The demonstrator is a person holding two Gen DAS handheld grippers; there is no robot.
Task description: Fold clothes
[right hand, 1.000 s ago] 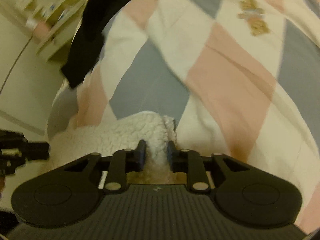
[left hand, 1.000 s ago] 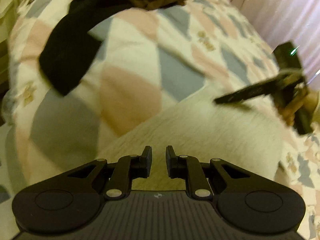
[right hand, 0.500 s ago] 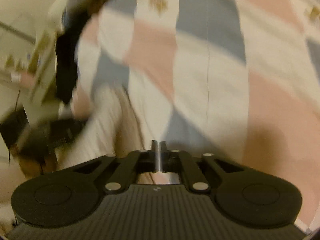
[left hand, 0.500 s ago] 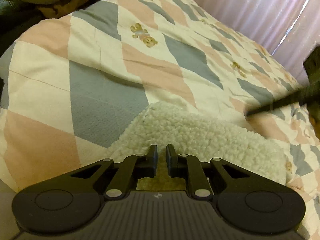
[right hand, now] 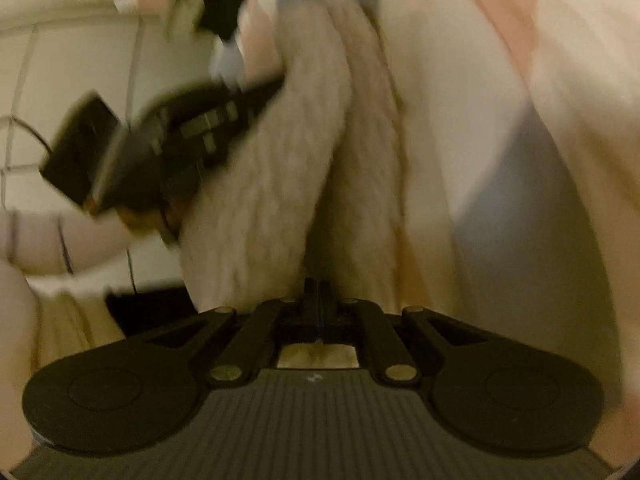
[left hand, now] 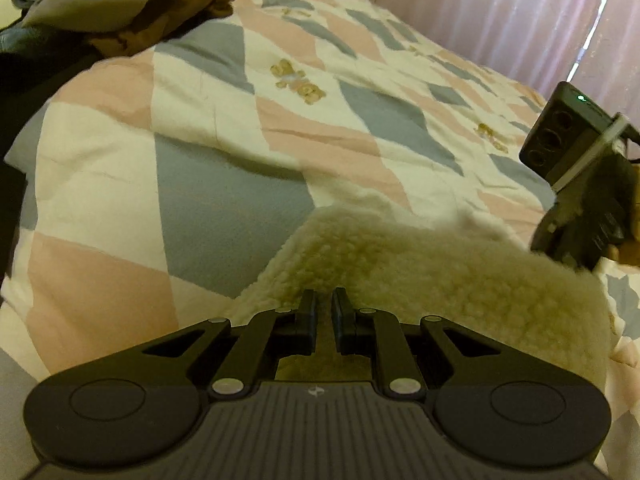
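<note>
Now right gripper (right hand: 319, 308) pressed together, empty — fleece garment (left hand: 420, 272) released since a second ago, laid on quilt (left hand: 200, 184). Left gripper (left hand: 324, 312) narrowly parted, fleece edge apparently pinched — fold judged nearly set.

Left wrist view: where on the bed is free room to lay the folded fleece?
Free: quilt between the cream fleece and the clothes pile, and toward the curtain. Crowded: far-left pile; right edge, at the right gripper.
</note>
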